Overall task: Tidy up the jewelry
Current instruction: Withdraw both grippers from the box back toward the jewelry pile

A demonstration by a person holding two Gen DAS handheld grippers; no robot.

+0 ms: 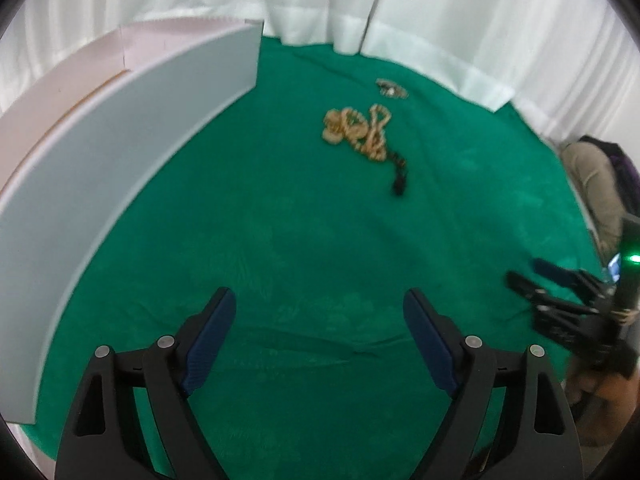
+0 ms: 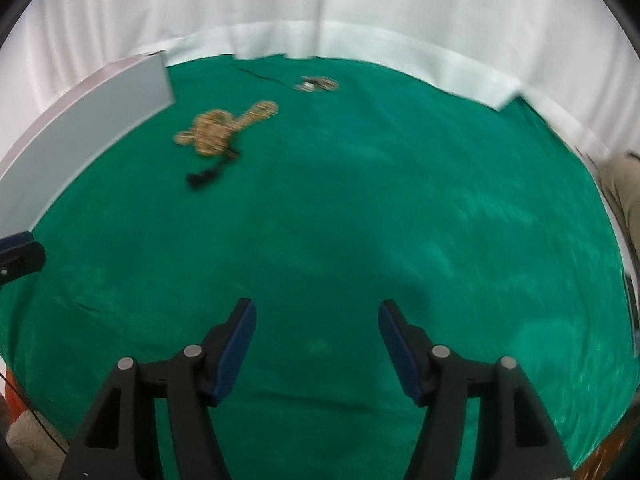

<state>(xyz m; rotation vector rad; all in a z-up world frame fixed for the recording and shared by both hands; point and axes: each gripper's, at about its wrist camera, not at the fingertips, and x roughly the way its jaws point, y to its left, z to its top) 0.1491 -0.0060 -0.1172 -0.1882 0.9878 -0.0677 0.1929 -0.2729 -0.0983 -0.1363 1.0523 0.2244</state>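
A tangle of tan bead necklaces [image 1: 358, 130] with a dark tassel [image 1: 399, 184] lies on the green cloth [image 1: 304, 240], far ahead. A small silvery jewelry piece [image 1: 392, 88] lies beyond it. A white open box [image 1: 100, 152] stands at the left. My left gripper [image 1: 320, 304] is open and empty, low over the cloth. My right gripper [image 2: 316, 312] is open and empty; it also shows in the left wrist view [image 1: 532, 280] at the right. In the right wrist view the beads [image 2: 218, 130], small piece [image 2: 316, 83] and box [image 2: 88, 120] lie far left.
White curtains [image 1: 360, 0] hang behind the table. A person's leg in tan trousers [image 1: 596, 184] is at the right edge. The tip of my left gripper [image 2: 18, 254] shows at the left of the right wrist view.
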